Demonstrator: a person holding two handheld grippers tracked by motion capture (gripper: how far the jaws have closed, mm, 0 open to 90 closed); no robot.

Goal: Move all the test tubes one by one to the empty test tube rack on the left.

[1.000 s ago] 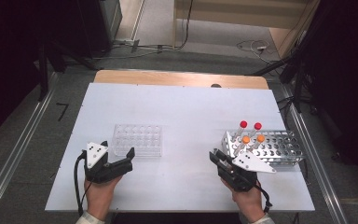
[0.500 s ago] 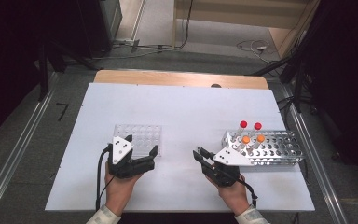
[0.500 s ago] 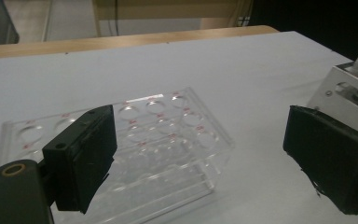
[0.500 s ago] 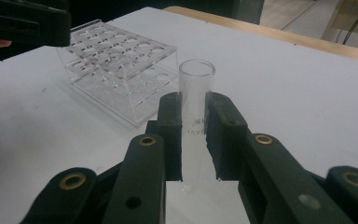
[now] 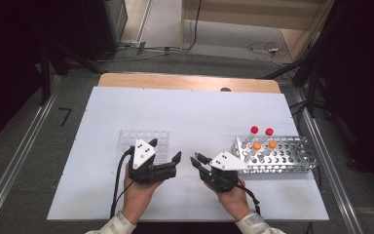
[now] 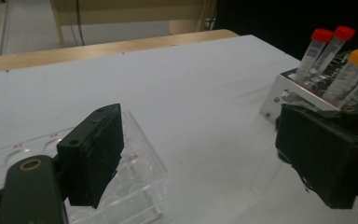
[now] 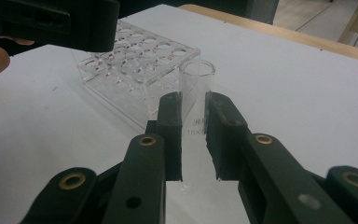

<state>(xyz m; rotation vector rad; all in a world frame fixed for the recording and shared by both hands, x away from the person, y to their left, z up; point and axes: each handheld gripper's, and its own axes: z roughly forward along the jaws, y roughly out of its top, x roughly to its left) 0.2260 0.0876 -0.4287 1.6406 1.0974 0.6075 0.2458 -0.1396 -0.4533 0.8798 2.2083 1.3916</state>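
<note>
Near the front edge of the counter point(image 5: 185, 112), left of middle: clear plastic rack point(image 5: 142, 145), with the left hand-held gripper point(image 5: 176, 163) just in front, jaws released, just now narrowing, nothing between. Right of it: right hand-held gripper point(image 7: 193, 140) clenched on a clear glass tube point(image 7: 196, 91). Toward the right edge: metal rack point(image 5: 278, 155) holding red- and orange-capped tubes point(image 5: 261, 139).

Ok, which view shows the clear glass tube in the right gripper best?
The right gripper view: the glass tube stands clamped between the right gripper jaws, open mouth up. From the high view it is too small to make out.
</note>
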